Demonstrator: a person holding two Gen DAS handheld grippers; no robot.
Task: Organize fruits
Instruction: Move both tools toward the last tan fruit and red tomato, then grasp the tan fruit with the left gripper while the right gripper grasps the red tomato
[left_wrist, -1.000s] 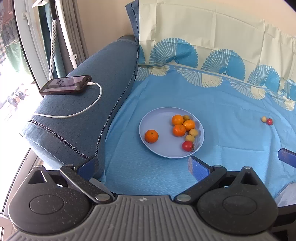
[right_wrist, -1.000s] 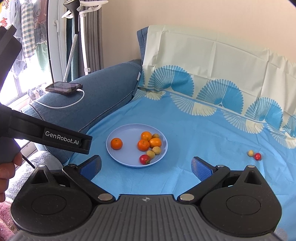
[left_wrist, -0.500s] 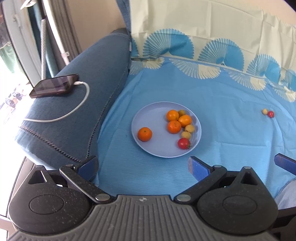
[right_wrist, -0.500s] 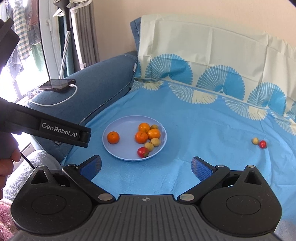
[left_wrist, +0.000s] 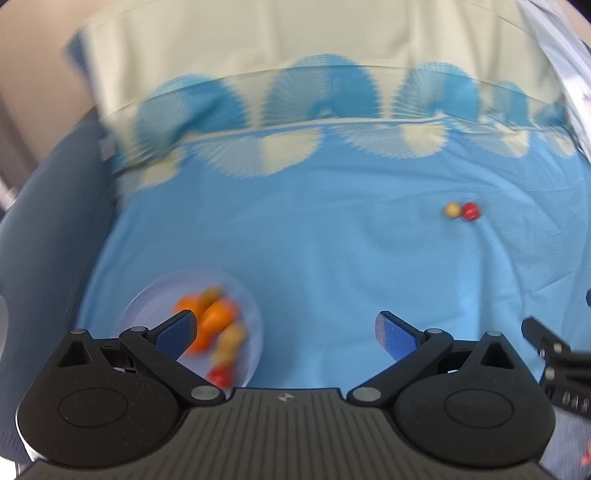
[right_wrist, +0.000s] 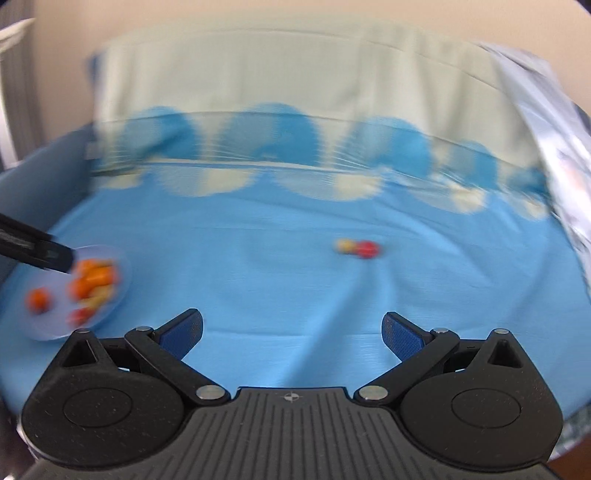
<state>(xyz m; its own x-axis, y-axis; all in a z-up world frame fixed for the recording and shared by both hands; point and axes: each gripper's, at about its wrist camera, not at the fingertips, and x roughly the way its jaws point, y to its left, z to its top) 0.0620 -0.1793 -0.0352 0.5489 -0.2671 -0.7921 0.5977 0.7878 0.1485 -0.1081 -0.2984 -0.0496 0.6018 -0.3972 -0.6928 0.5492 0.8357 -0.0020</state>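
Two hand-held grippers point across a blue bedsheet (right_wrist: 295, 295) toward a patterned pillow (right_wrist: 295, 92) at the far end. Both views are smeared by motion.

The right gripper (right_wrist: 291, 330) has its two blue-padded fingers spread wide with nothing between them. Ahead of it and slightly to its right, well apart from the fingertips, lie two loose fruits on the sheet: a small red fruit (right_wrist: 366, 249) and a small yellow fruit (right_wrist: 344, 245), side by side and touching or nearly so. Far off to its left sits a pale plate (right_wrist: 123, 271) holding several oranges (right_wrist: 94, 280) and smaller fruits.

The left gripper (left_wrist: 286, 330) is also spread wide and empty. The plate (left_wrist: 255, 332) lies just past its left finger, low in view.

The two loose fruits look tiny, light, round and smooth, so they would likely roll on the soft sheet if nudged, and the red one may bruise or burst under a hard squeeze. The sensible hold is a gentle pinch across the middle of one fruit at a time, pads on opposite sides.
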